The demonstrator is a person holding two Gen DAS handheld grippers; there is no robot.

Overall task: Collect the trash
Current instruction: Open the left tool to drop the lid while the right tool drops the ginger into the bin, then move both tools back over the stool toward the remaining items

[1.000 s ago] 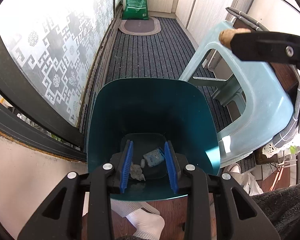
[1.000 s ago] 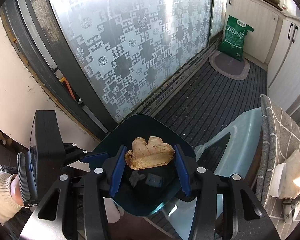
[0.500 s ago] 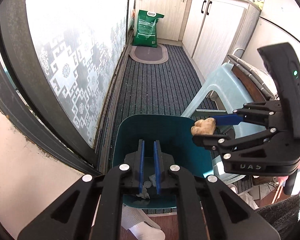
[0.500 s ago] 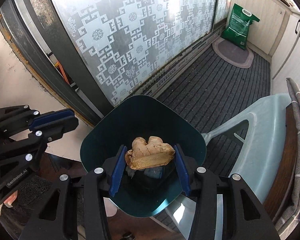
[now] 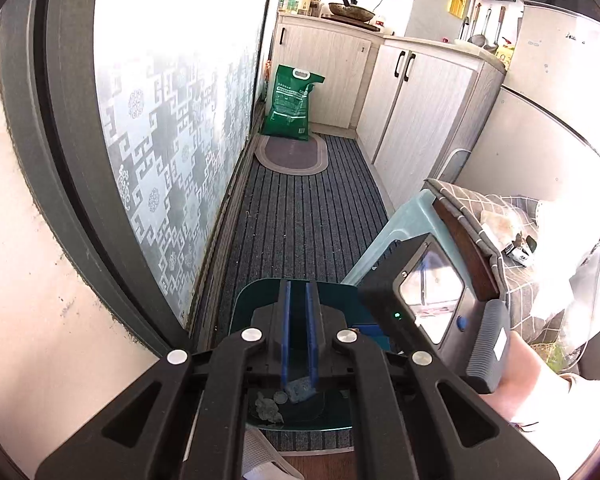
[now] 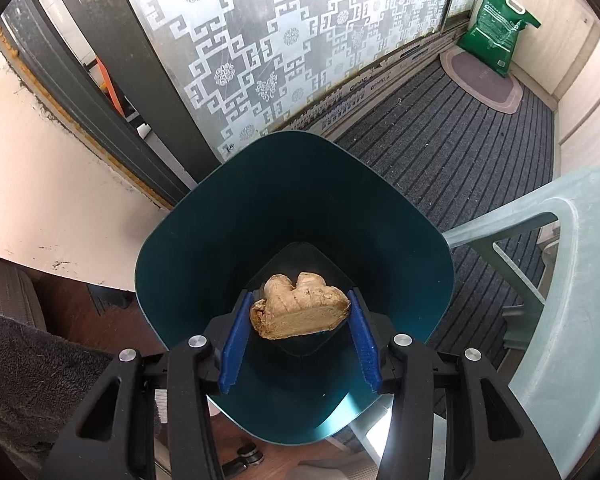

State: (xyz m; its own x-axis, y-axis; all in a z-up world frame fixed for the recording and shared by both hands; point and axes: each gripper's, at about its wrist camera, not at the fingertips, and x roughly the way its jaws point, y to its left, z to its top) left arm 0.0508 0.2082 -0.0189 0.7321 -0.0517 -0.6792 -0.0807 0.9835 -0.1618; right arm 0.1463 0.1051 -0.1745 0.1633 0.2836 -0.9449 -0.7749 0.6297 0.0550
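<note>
Narrow kitchen strip: grey ribbed floor mat [image 6: 452,152], frosted patterned glass door [image 6: 284,48] on one side, pale green plastic stool [image 6: 572,280] on the other. Dark teal square plastic trash bin [image 6: 204,248] sits on the mat between them.

Right gripper [image 6: 300,340] is clenched on a tan knobby piece of ginger root [image 6: 300,308], blue pads pressing both ends, held directly over the bin mouth, pointing steeply down. Ginger is not yet in the bin. Left gripper [image 5: 298,332] is clamped nearly shut with nothing between its pads; blue wrapper and grey scraps [image 5: 284,396] lie at the bin bottom behind it.

Risks:
- Ginger is gripped only at its narrow ends, so it could pivot or slip early. It sits well inside the rim, so a drop probably still lands in.
- Right gripper body [image 5: 432,304] sits close beside the left fingers above the bin; a knock is possible if both move.
- Pressing lower could nudge the light bin.

Versus a second ago: left jaws have gone from open to nearly shut and that gripper is higher, looking down the room; right gripper is lower, bin fills more of its view; grip on the ginger is unchanged.
</note>
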